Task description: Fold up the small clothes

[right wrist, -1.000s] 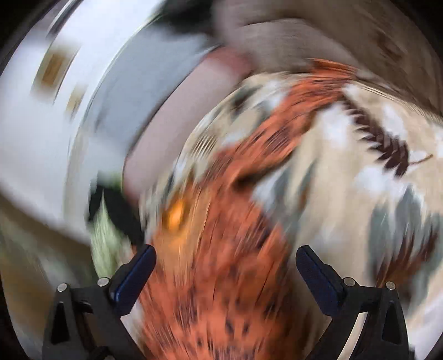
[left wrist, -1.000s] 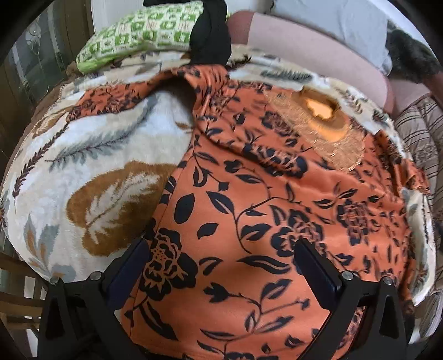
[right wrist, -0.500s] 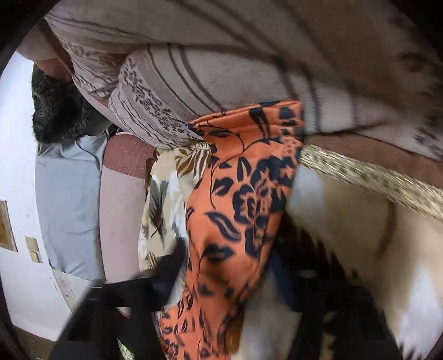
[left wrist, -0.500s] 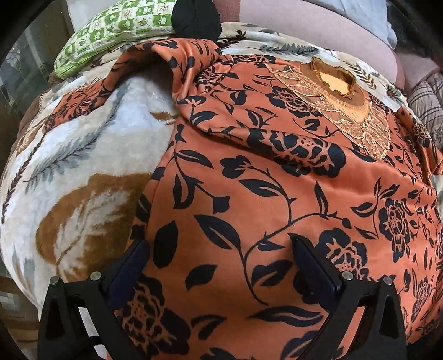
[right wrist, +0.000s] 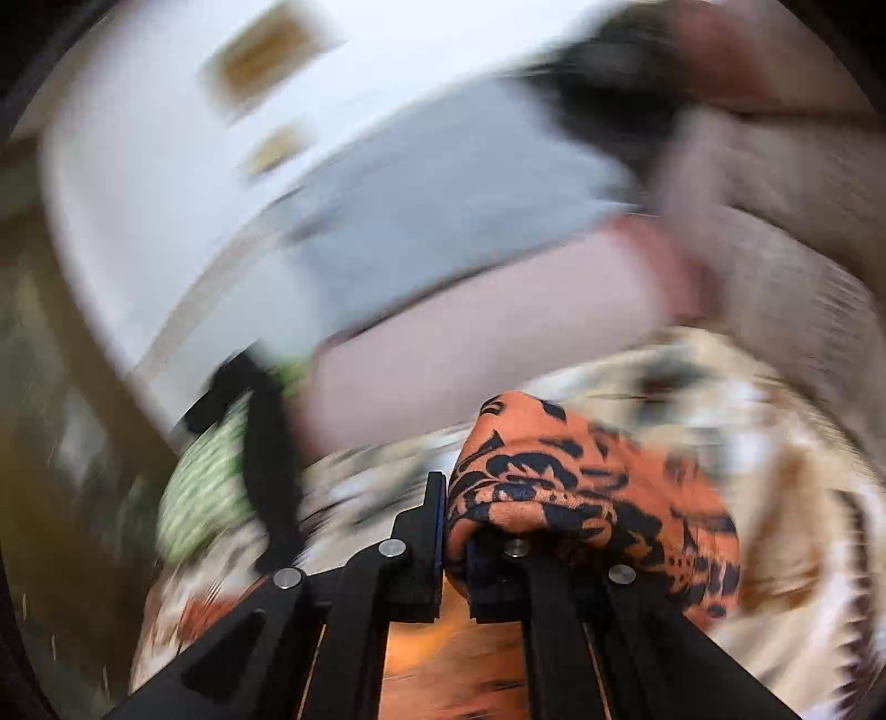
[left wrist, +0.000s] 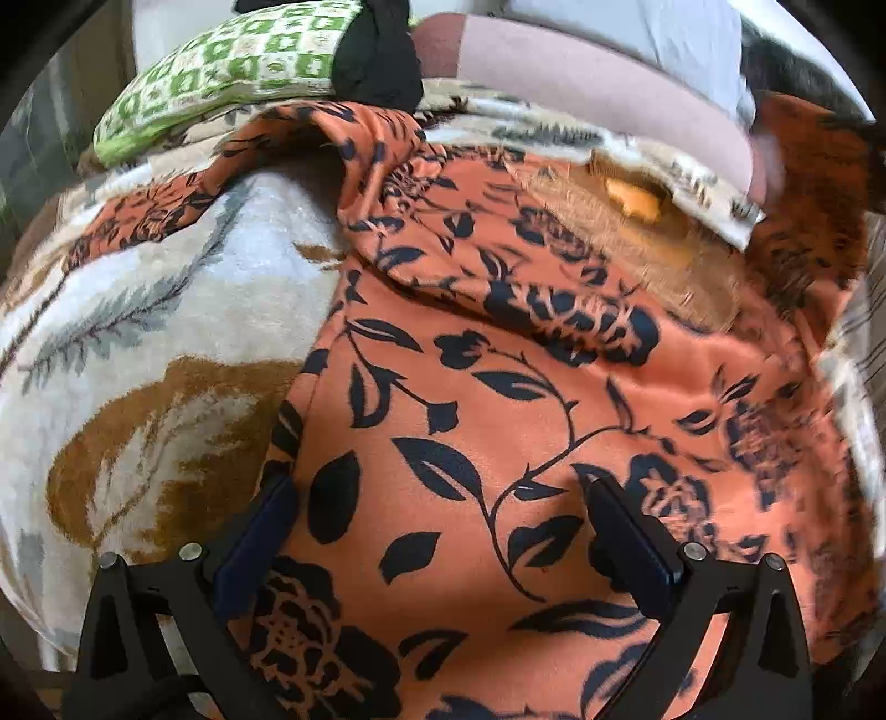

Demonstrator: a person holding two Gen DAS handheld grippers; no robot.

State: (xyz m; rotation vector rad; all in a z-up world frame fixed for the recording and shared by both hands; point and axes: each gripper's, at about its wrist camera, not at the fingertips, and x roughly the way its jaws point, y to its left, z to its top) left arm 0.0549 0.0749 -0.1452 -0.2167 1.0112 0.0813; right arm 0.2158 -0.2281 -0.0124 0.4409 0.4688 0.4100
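The orange floral garment [left wrist: 498, 415] lies spread over a plush leaf-patterned blanket [left wrist: 155, 332], which covers the soft surface under everything. Left of the garment the blanket shows bare, with a brown leaf and grey fern printed on it. Behind the garment's far left edge sits a green-and-white checked cushion [left wrist: 232, 66], and just right of that a black cloth [left wrist: 376, 61]. Beyond the garment's far edge runs a pinkish padded back [left wrist: 581, 83] with grey fabric [left wrist: 664, 33] above it.

The left gripper [left wrist: 437, 531] hangs over the garment's near part, its jaws spread wide and holding nothing. The right gripper [right wrist: 455, 526], at the garment's far right edge, has just been closing and now pinches a bunched fold of that garment; its view is badly blurred.
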